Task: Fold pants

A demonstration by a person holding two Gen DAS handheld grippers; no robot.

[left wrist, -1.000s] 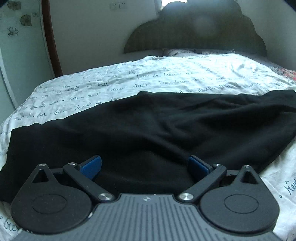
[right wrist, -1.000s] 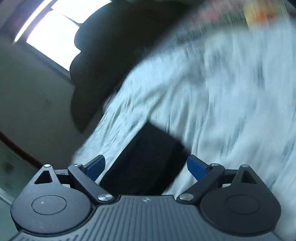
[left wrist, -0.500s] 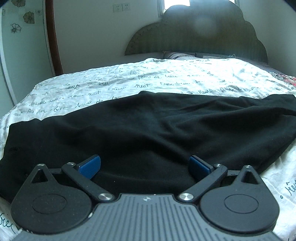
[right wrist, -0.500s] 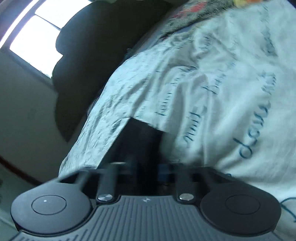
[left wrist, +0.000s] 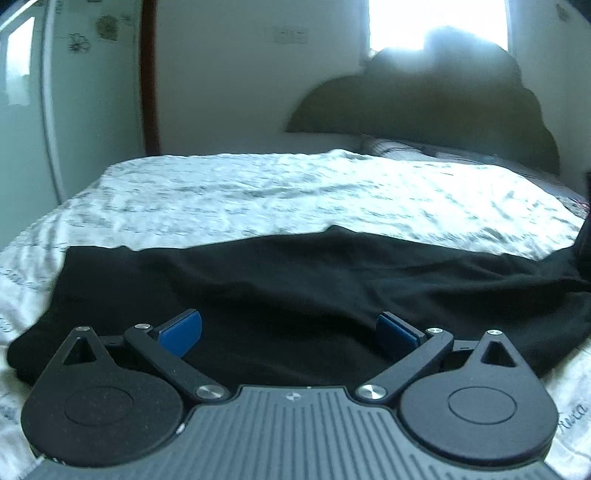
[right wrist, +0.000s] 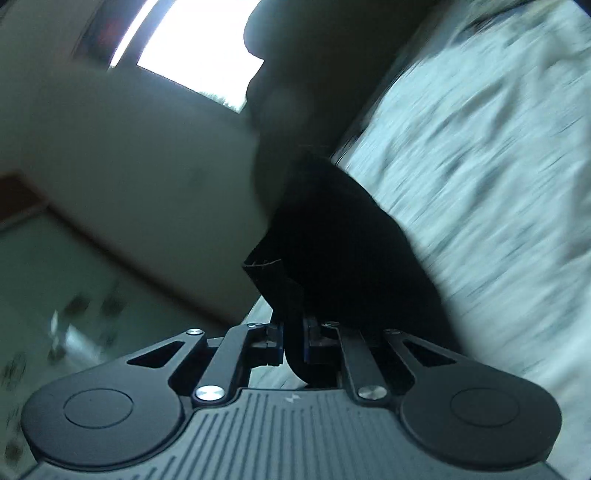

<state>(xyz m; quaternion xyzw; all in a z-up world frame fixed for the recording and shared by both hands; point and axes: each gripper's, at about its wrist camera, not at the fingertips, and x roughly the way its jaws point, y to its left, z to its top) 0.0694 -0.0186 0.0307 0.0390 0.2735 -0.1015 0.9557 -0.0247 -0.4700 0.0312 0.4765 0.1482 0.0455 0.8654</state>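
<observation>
Black pants lie spread across the white printed bedsheet in the left wrist view. My left gripper is open, its blue pads low over the near edge of the pants, holding nothing. In the right wrist view my right gripper is shut on a fold of the black pants, and the cloth rises from the jaws, lifted off the sheet. The far right end of the pants in the left wrist view lifts up at the frame edge.
A dark scalloped headboard stands at the far end of the bed under a bright window. A white wardrobe door stands at the left. The bed's left edge drops off near the wardrobe.
My right gripper went from open over the pants end to shut on it and has lifted the cloth. My left gripper has shifted left along the pants and stays open.
</observation>
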